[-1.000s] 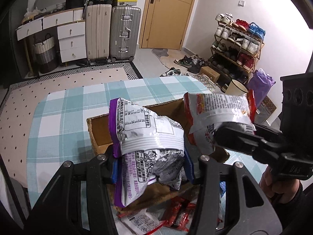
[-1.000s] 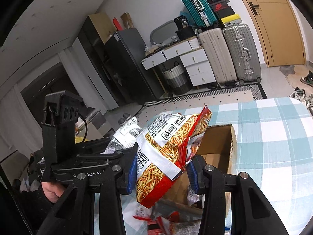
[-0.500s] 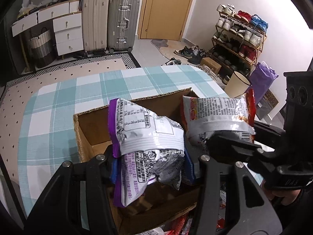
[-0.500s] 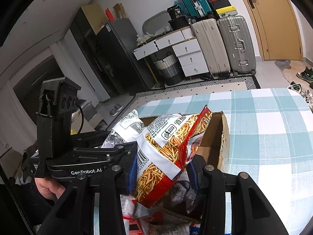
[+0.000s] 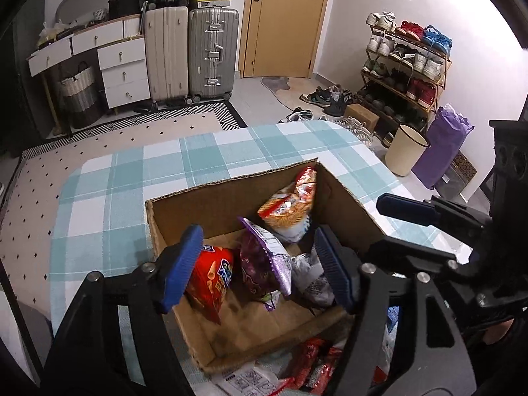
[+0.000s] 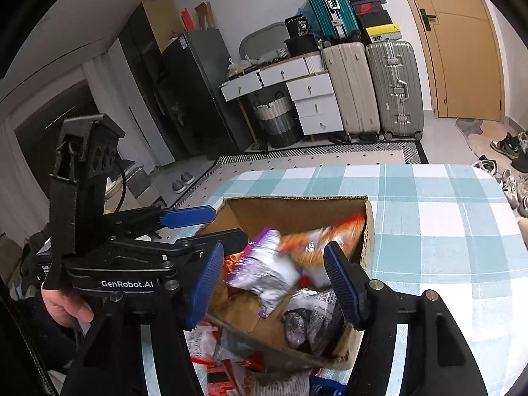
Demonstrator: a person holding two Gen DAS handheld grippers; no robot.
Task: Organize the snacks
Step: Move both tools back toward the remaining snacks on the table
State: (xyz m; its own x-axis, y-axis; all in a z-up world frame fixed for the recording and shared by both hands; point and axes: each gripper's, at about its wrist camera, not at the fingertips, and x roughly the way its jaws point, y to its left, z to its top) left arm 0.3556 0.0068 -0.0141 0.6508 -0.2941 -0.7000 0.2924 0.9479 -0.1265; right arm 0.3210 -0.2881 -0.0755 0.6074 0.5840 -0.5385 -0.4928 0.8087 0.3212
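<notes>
An open cardboard box [image 5: 231, 191] [image 6: 297, 204] sits on the checked table. Inside it lie a purple-and-silver snack bag [image 5: 264, 260] [image 6: 264, 270], a red-orange fries bag [image 5: 290, 204] [image 6: 323, 241] leaning on the far wall, a red bag [image 5: 211, 280] and a grey-silver bag [image 5: 310, 280] [image 6: 310, 320]. My left gripper [image 5: 260, 264] is open and empty above the box. My right gripper [image 6: 274, 280] is open and empty above the box too. Each gripper shows in the other's view, the right one [image 5: 409, 208] and the left one [image 6: 188, 214].
More snack packets lie on the table in front of the box [image 5: 297, 369] [image 6: 237, 369]. The teal checked tablecloth [image 5: 132, 171] [image 6: 445, 214] stretches beyond the box. Suitcases [image 5: 211, 52], drawers [image 5: 122, 72], a shoe rack [image 5: 406, 62] and a bin [image 5: 404, 151] stand on the floor around.
Both grippers have opened and let go of their bags. The purple bag and the fries bag have dropped into the box.
</notes>
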